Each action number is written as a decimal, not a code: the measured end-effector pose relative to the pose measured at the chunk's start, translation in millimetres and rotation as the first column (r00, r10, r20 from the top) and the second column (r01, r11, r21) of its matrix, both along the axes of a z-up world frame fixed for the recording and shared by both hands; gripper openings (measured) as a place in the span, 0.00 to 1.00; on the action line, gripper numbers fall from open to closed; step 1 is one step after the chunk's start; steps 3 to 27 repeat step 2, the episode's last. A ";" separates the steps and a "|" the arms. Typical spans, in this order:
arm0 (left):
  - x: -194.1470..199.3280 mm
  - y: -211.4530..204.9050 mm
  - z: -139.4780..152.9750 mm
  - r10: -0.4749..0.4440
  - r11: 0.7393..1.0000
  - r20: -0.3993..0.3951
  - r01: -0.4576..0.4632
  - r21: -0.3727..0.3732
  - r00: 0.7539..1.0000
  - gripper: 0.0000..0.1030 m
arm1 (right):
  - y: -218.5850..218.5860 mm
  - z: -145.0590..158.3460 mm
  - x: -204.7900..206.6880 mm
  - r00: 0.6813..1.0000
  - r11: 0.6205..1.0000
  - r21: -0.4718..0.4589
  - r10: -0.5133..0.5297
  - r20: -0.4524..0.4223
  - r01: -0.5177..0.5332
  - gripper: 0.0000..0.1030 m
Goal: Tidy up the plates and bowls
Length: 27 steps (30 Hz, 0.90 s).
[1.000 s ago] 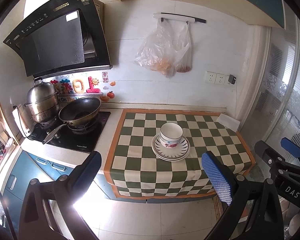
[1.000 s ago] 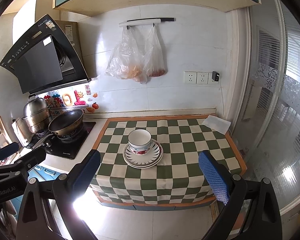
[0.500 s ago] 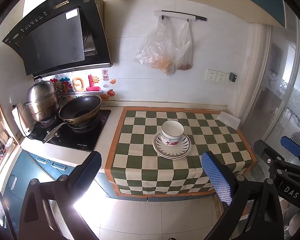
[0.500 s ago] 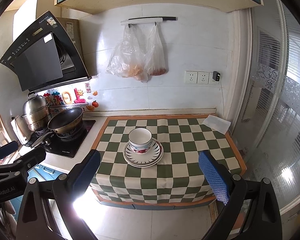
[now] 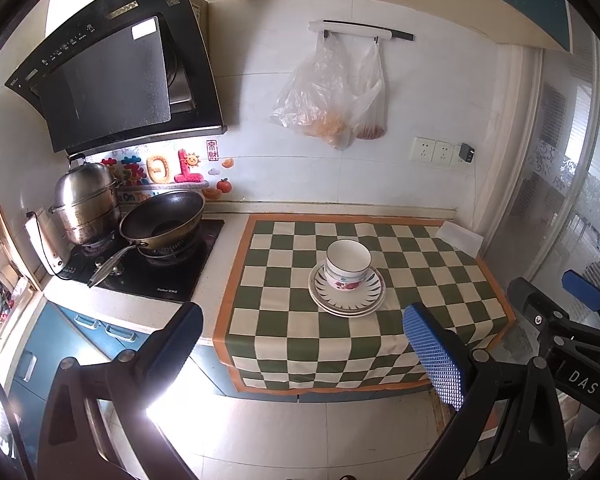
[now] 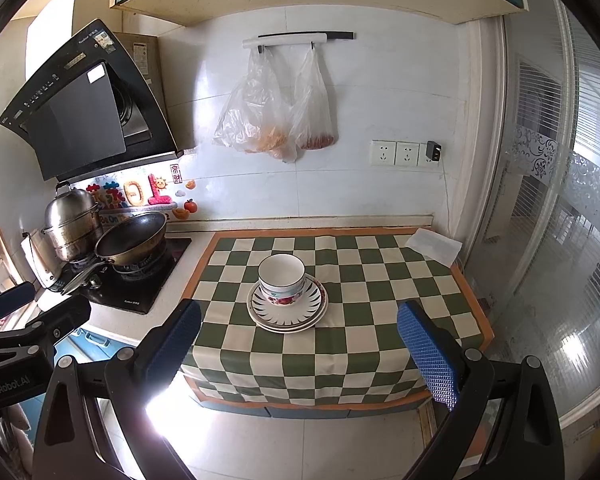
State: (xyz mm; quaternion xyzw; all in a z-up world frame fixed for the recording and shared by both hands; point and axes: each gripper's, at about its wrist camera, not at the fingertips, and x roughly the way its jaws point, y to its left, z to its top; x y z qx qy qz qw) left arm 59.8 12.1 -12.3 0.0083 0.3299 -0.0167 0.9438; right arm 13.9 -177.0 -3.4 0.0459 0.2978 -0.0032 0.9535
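- Two grippers hang back from the counter, both with fingers spread wide and holding nothing: the left gripper (image 5: 308,344) and the right gripper (image 6: 304,344).
- One bowl (image 5: 347,265) sits upright on stacked plates (image 5: 347,292), near the middle of the checked cloth (image 5: 284,320). The stack lies straight ahead of both pairs of fingers and well apart from them.
- From the right wrist view the bowl (image 6: 281,278) and plates (image 6: 287,307) sit slightly left of the gap between the fingers; from the left wrist view, slightly right of it. I judge neither hand clearly nearer.
- Being round, bowl and plates have no long axis to line up with; the bowl's rim faces up, so a grip over its wall looks the likely way in.
- Nothing stands between fingers and stack; bare cloth surrounds it on all sides.
- Off to the left, well clear, are a wok (image 5: 162,220) and a steel pot (image 5: 86,208) on the hob. A folded white paper (image 6: 434,246) lies at the cloth's far right corner, and bags (image 6: 272,112) hang on the wall above.
- Stacked plates may shift if the bowl is lifted askew.
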 end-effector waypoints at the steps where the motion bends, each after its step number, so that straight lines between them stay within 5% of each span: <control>1: -0.4 0.9 -0.3 -0.002 1.000 0.005 0.002 0.010 1.000 1.00 | 0.2 1.0 0.1 1.000 1.000 0.000 0.000 0.001 0.000 0.97; 27: -1.1 4.0 -1.4 -0.002 1.000 0.007 0.002 0.010 1.000 1.00 | 0.1 0.7 -0.1 1.000 1.000 0.000 0.001 0.001 -0.001 0.97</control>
